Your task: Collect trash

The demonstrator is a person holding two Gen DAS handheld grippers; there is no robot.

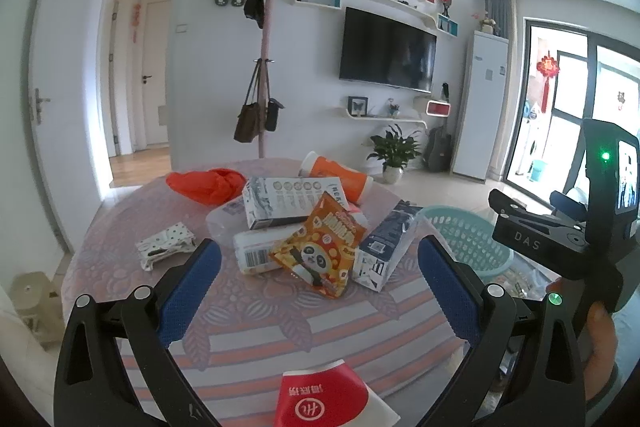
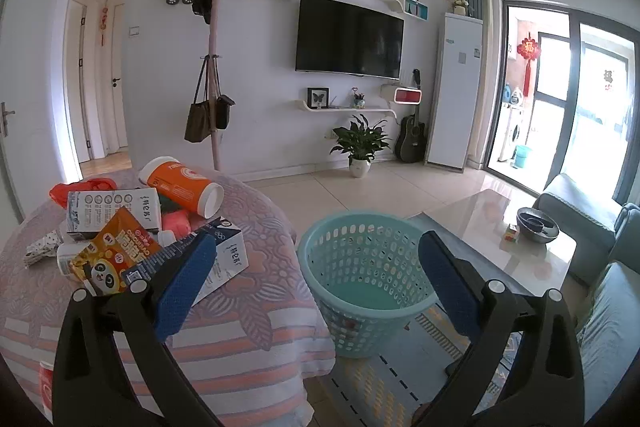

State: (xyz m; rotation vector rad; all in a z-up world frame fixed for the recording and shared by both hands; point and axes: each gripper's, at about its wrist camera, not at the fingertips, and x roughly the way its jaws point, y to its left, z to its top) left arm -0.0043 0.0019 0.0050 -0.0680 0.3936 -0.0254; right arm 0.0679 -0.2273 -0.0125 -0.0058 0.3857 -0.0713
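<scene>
Trash lies piled on a round table with a pink patterned cloth [image 1: 248, 311]: a panda snack bag [image 1: 320, 251], two milk cartons [image 1: 288, 201] [image 1: 386, 247], an orange cup [image 1: 336, 177], a white bottle [image 1: 256, 253], a red plastic bag [image 1: 204, 183], a crumpled wrapper [image 1: 164, 245] and a red paper cup [image 1: 324, 397] at the near edge. My left gripper [image 1: 318, 267] is open above the table, in front of the pile. My right gripper [image 2: 318, 263] is open and empty above a teal basket [image 2: 366, 275] on the floor right of the table.
A glass coffee table [image 2: 500, 227] with a dark bowl [image 2: 536, 225] stands right of the basket, a grey sofa [image 2: 600, 307] beyond it. A coat stand [image 2: 214, 67], potted plant [image 2: 360, 147] and TV [image 2: 348, 37] are at the far wall. A stool [image 1: 32, 295] is left of the table.
</scene>
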